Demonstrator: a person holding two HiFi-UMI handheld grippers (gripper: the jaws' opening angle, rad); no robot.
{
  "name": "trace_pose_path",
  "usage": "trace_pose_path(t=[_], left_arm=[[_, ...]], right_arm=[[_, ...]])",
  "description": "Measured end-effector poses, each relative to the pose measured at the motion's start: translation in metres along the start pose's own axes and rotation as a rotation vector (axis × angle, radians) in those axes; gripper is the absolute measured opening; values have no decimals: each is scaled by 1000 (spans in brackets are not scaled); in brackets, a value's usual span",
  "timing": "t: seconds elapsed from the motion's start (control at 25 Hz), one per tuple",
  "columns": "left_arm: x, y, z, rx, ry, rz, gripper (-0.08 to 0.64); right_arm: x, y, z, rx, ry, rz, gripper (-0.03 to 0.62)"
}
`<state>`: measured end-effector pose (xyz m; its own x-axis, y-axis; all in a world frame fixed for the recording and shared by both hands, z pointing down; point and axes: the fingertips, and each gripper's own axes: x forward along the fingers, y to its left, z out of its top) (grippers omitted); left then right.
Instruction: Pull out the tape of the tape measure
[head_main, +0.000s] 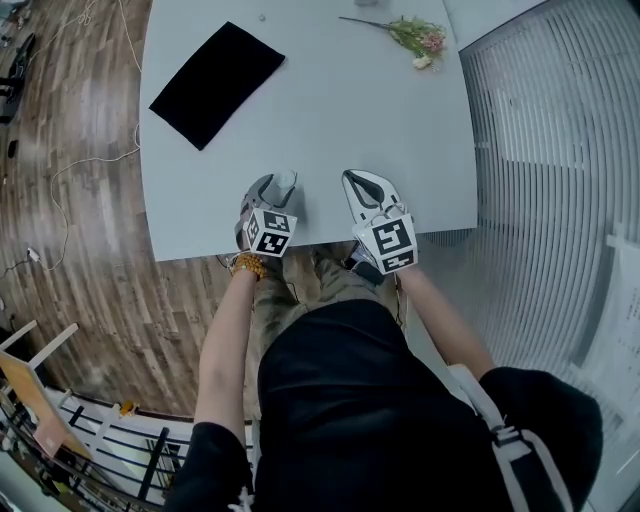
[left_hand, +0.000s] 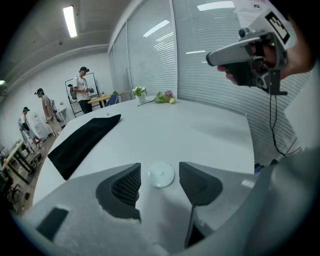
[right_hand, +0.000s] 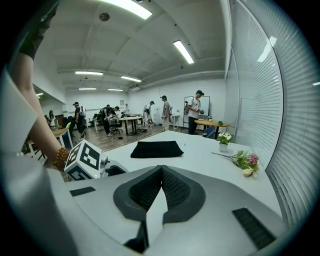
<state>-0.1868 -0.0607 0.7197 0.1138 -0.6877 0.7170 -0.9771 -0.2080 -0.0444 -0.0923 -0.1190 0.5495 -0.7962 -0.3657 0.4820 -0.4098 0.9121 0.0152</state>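
Observation:
A small white round disc (left_hand: 161, 176), apparently the tape measure's case, lies flat on the pale table (left_hand: 200, 135). In the left gripper view it sits just ahead of my left gripper (left_hand: 160, 168), in the gap between the two spread fingertips; neither pad touches it. From the head view I cannot make the disc out. There my left gripper (head_main: 283, 180) hovers over the table's near edge. My right gripper (head_main: 352, 178) is a little to its right, raised in the air, its jaws shut together on nothing (right_hand: 161, 170). No tape is visible.
A black cloth (head_main: 215, 82) lies at the table's far left, and a sprig of flowers (head_main: 420, 38) at the far right corner. Slatted blinds (head_main: 560, 150) line the right side. Cables trail on the wood floor (head_main: 60, 180). Several people stand in the room beyond.

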Motion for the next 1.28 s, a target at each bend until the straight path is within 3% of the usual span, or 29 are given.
trace_pose_path(t=[0.28,0.56,1.28], left_arm=[[18,4,-18,-128,40,-31,259],[30,-4,-26,-153,87,-62,262],[36,0,-25,-209,135,3,224]], right_arm=[[-2,3,-8,11,17,0,0],[-10,-4,-18,11,32,-23,0],[-24,-15,-25,29,20,-49,0]])
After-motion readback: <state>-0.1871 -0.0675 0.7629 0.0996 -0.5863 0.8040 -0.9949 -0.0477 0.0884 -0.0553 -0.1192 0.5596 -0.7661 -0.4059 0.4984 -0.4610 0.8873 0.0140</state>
